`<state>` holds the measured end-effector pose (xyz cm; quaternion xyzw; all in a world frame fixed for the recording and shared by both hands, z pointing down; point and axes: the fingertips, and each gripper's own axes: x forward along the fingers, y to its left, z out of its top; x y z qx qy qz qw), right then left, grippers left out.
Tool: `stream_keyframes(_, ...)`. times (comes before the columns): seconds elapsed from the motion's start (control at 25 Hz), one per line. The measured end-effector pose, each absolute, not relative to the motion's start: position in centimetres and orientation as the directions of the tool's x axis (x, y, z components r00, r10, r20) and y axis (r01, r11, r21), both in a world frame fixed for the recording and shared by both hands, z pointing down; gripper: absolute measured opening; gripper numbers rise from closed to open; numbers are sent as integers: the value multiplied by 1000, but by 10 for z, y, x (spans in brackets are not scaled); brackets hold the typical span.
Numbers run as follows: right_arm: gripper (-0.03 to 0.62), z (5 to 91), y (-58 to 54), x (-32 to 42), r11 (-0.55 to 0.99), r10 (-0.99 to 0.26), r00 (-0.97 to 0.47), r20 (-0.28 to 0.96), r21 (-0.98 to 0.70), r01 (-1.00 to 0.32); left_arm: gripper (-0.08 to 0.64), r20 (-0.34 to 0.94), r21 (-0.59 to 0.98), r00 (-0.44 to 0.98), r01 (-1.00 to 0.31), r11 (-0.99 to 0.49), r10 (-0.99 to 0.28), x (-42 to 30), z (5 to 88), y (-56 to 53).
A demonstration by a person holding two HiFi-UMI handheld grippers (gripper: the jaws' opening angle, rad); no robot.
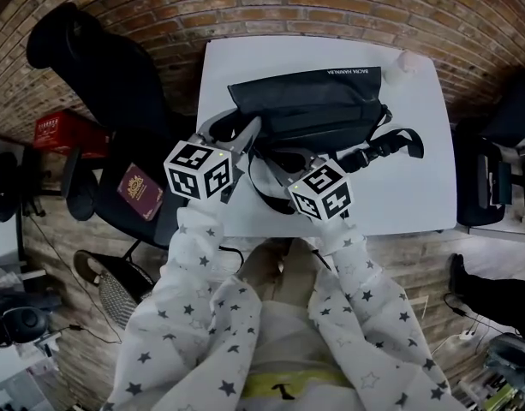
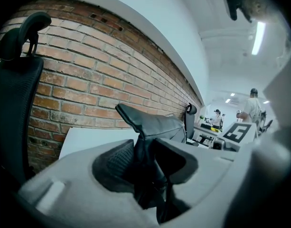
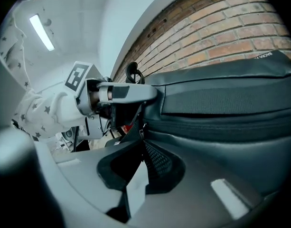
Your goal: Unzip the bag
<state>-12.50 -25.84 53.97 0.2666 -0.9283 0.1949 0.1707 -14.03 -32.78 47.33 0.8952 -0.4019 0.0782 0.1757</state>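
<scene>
A black bag (image 1: 309, 101) lies on the white table (image 1: 416, 187), its strap (image 1: 386, 146) trailing to the right. My left gripper (image 1: 247, 134) is at the bag's left end. In the left gripper view my left gripper (image 2: 145, 148) is shut on a raised fold of the bag's fabric (image 2: 154, 122). My right gripper (image 1: 286, 156) sits just to the right, at the bag's front. In the right gripper view my right gripper (image 3: 141, 137) is nearly closed on the small zipper pull (image 3: 143, 128) at the end of the zip line, with the bag (image 3: 230, 108) filling the right side.
A black office chair (image 1: 99, 75) stands left of the table, with a dark red booklet (image 1: 140, 192) on a seat below it. A red crate (image 1: 61, 131) is further left. A small white object (image 1: 406, 62) sits at the table's far right corner. A brick wall runs behind.
</scene>
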Motion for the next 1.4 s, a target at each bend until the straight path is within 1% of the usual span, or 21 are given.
stream_keyframes(0.2,18,535,-257,-124,794,-409,-807,427,-270,-545,138,272,249,646,-763,-597,-713,-142,473,-330)
stream_keyframes(0.44,17,537,-259,-117,789,-381,-818,430,-309,-530,135,274,229,631,-776,-587,-726,-141,476,-330)
stream_keyframes(0.88,15,539,-266,-94,812,-358,-805,474,-269,-519,132,272,203,604,-797,-569,-749,-137,478,-326)
stream_keyframes(1.4,15,540,-273,-83,819,-371,-781,503,-220,-531,132,272,213,595,-803,-556,-756,-140,479,-326)
